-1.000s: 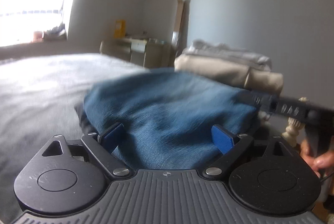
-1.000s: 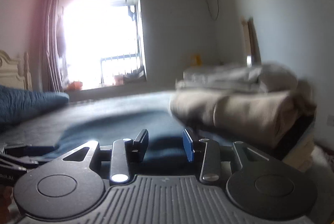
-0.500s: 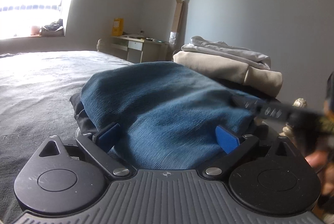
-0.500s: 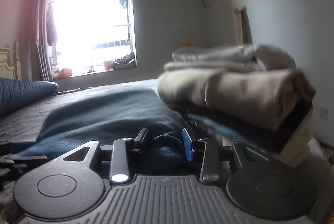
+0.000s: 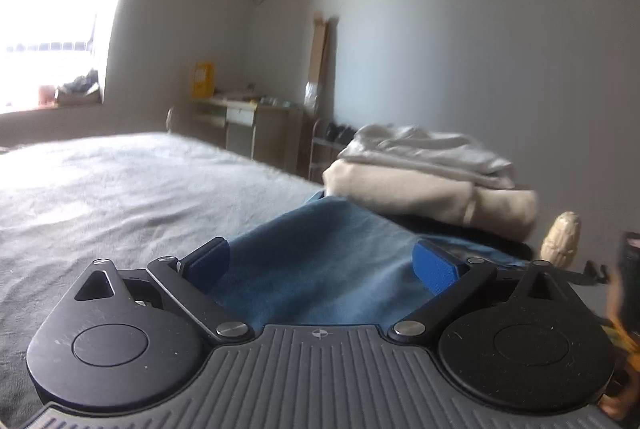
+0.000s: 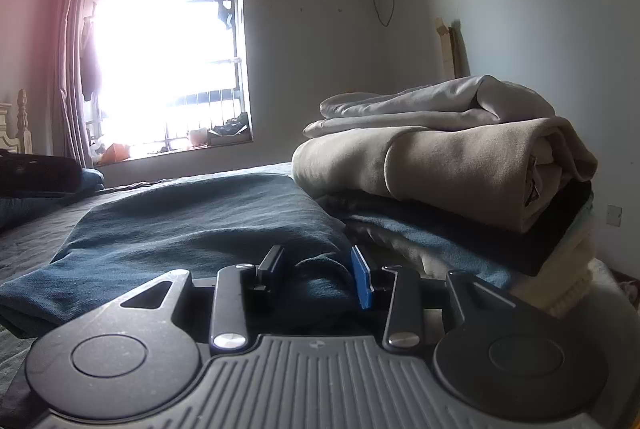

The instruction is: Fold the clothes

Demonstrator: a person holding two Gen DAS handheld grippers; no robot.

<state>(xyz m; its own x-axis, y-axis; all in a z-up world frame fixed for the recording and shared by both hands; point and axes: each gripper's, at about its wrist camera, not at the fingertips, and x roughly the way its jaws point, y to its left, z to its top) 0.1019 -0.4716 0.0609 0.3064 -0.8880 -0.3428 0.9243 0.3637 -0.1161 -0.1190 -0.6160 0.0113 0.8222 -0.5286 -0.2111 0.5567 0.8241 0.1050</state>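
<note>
a: which step are they on, would you say?

b: the blue garment (image 6: 192, 225) looks folded already, a flat bundle on the bed (image 5: 120, 181), tucked against the stack (image 6: 448, 157) of folded beige and grey clothes. i'd judge this is the placing stage, getting it beside or onto that stack.

a: is either tool holding it?

b: the right gripper (image 6: 316, 271) is. its jaws are clenched on a bunched fold at the bundle's near edge, cloth pinched between the blue pad and the dark one. the left gripper (image 5: 320, 263) is different: jaws spread wide, blue cloth (image 5: 320, 253) showing between them, but neither pad seems to press on it. released, i'd say.

a: how are the hands set?

b: both grippers point nearly level, tipped a little down toward the bed. the right sits low, almost at the mattress, at the bundle's edge nearest the stack. the left sits a bit above the cloth, aimed along it toward the stack.

a: and what does the next move need?

b: my guess: either let go with the right so the bundle settles, or grip with the left too and lift both ends together. one-handed dragging could pull the fold open.
</note>
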